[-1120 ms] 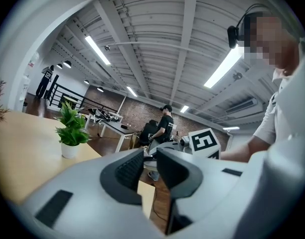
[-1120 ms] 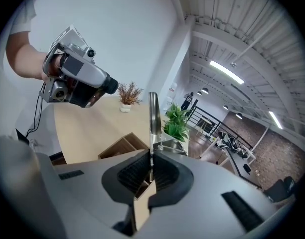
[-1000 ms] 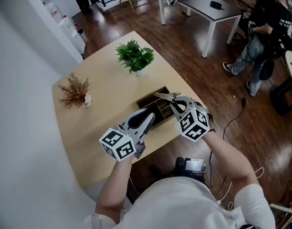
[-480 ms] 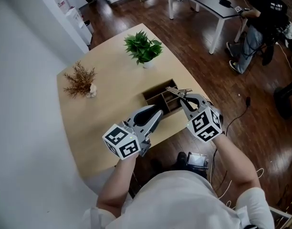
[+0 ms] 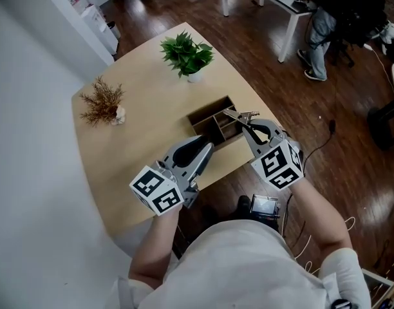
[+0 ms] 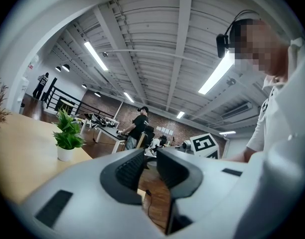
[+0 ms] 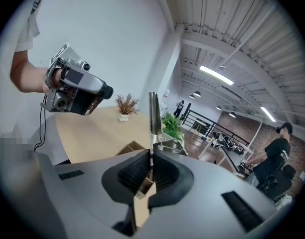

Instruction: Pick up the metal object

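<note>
The right gripper (image 5: 247, 125) has its jaws pressed together on a thin shiny silver metal tool (image 5: 238, 115). In the right gripper view the right gripper (image 7: 151, 164) pinches the flat end of the tool (image 7: 153, 112), and the rest sticks up past the jaws. The tool is in the air, just over the brown wooden box with little rooms (image 5: 206, 115) on the light wooden table (image 5: 145, 102).

The left gripper (image 5: 205, 149) waits beside it. Its jaws are a little apart, with nothing in between.

The tool looks light, hard and stiff. It is smooth, so it may slip or swing. Holding the flat strip seems best.
</note>
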A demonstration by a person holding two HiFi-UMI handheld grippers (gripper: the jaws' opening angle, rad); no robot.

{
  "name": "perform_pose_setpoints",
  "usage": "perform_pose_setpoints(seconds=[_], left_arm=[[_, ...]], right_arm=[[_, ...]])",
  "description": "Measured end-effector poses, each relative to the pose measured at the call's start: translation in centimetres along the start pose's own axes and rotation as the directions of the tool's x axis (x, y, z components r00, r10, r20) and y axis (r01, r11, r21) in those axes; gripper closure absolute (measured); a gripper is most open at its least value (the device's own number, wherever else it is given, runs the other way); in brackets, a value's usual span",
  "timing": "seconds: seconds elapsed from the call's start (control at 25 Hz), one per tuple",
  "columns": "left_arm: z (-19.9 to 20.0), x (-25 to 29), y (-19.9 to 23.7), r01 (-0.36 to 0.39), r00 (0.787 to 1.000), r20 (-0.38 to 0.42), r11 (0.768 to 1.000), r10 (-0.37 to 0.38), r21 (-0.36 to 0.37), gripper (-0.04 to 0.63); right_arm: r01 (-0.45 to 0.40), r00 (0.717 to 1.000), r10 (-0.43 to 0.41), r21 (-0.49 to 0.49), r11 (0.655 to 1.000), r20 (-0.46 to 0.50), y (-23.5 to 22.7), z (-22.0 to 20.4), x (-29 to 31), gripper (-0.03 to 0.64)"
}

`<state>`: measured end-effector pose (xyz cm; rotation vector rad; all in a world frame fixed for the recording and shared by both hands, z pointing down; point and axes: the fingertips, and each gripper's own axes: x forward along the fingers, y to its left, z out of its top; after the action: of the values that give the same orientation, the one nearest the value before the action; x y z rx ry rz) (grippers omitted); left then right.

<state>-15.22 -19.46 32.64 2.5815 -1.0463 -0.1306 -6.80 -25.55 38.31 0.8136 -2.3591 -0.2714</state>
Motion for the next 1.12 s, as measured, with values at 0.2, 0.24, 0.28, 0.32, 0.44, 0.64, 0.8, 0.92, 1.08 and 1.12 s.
perform_pose_setpoints(seconds=[0.2, 0.24, 0.28, 0.32, 0.44, 0.64, 0.8, 0.92, 1.08, 1.12], left_arm=[[0.2, -0.5, -1.0, 0.009, 1.000, 0.008, 1.000, -0.009, 0.010, 0.534], [0.2, -0.6, -1.2, 0.009, 1.000, 0.010, 1.000, -0.009, 0.012, 0.534], [0.2, -0.7, -1.4, 0.009, 1.000, 0.012, 1.000, -0.009, 0.014, 0.534], [0.2, -0.8, -1.5, 0.010, 1.000, 0.013, 1.000, -0.010, 0.015, 0.534], [0.1, -1.0, -1.7, 0.012, 1.000, 0.008, 1.000, -0.012, 0.012, 0.534], [-0.2, -1.2, -1.8, 0.006, 1.000, 0.008, 1.000, -0.006, 0.002, 0.534], [-0.2, -1.1, -2.4, 0.019, 1.000, 0.006, 1.000, -0.019, 0.006, 0.534], [-0.2, -1.2, -2.8, 0.026, 1.000, 0.003, 0.999, -0.027, 0.019, 0.534], [-0.1, -1.2, -3.7, 0.041, 0.999, 0.003, 0.999, -0.041, 0.030, 0.534], [0.0, -1.3, -4.0, 0.043, 0.999, 0.002, 0.999, -0.043, 0.030, 0.534]], right_arm=[[0.007, 1.000, -0.008, 0.020, 1.000, 0.027, 0.2, 0.7, -1.6, 0.612], [0.008, 0.999, -0.009, 0.026, 1.000, 0.032, 0.3, 0.8, -2.0, 0.612], [0.010, 0.999, -0.011, 0.031, 0.999, 0.036, 0.4, 0.9, -2.3, 0.612], [0.012, 0.999, -0.013, 0.036, 0.999, 0.038, 0.5, 0.8, -2.7, 0.612], [0.008, 0.999, -0.011, 0.064, 0.998, 0.046, 0.8, 0.7, -3.5, 0.612], [0.016, 0.998, -0.022, 0.093, 0.996, 0.055, 0.9, 0.5, -4.3, 0.612], [0.028, 0.998, -0.034, 0.108, 0.994, 0.061, 0.8, 0.4, -5.0, 0.612], [0.040, 0.996, -0.049, 0.129, 0.991, 0.069, 0.9, 0.2, -5.7, 0.612], [0.049, 0.996, -0.060, 0.151, 0.987, 0.072, 1.0, 0.1, -6.8, 0.612], [0.050, 0.996, -0.062, 0.153, 0.987, 0.071, 1.1, 0.1, -7.0, 0.612]])
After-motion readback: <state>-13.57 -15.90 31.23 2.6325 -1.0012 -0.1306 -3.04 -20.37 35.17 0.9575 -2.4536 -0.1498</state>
